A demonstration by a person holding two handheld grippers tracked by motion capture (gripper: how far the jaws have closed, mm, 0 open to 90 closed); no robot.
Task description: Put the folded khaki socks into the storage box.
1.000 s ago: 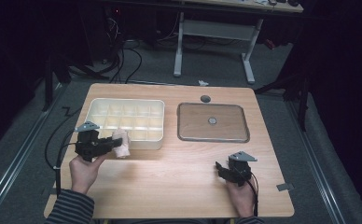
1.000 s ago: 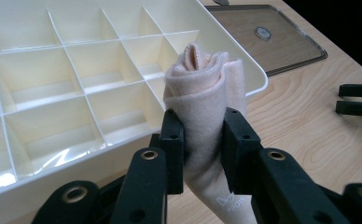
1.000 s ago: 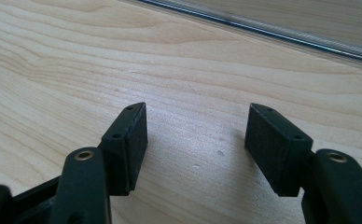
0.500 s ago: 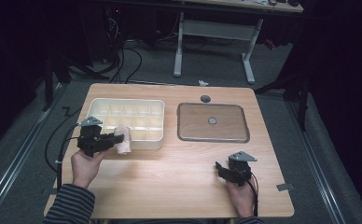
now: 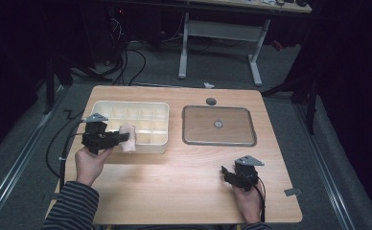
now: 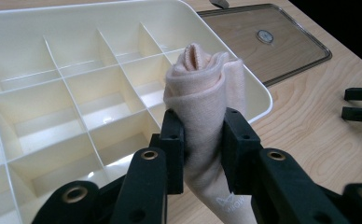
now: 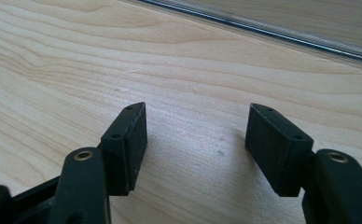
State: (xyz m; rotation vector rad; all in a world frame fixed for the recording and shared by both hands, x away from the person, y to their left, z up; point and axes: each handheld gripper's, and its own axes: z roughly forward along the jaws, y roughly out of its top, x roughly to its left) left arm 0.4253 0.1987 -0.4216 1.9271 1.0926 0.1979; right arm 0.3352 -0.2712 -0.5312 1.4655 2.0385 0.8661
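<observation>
My left gripper (image 6: 202, 140) is shut on a rolled pale pink cloth (image 6: 207, 88), which stands up between the pads. In the high view the cloth (image 5: 128, 137) hangs at the front left corner of a cream divided tray (image 5: 161, 144), with the left gripper (image 5: 122, 138) pointing right. The tray's compartments (image 6: 67, 112) look bare. My right gripper (image 7: 197, 144) rests low over the wood with its jaws apart and nothing between them. In the high view the right gripper (image 5: 225, 174) sits near the front right of the table.
A flat clear lid (image 5: 218, 125) with a round centre knob lies right of the tray. A small dark disc (image 5: 211, 101) sits near the table's far edge. Bare wood (image 5: 174, 187) spans the front middle. A metal desk frame (image 5: 220, 33) stands beyond the table.
My left gripper has carried the cloth slightly right and up, toward the tray's front edge. The right gripper has stayed where it was.
</observation>
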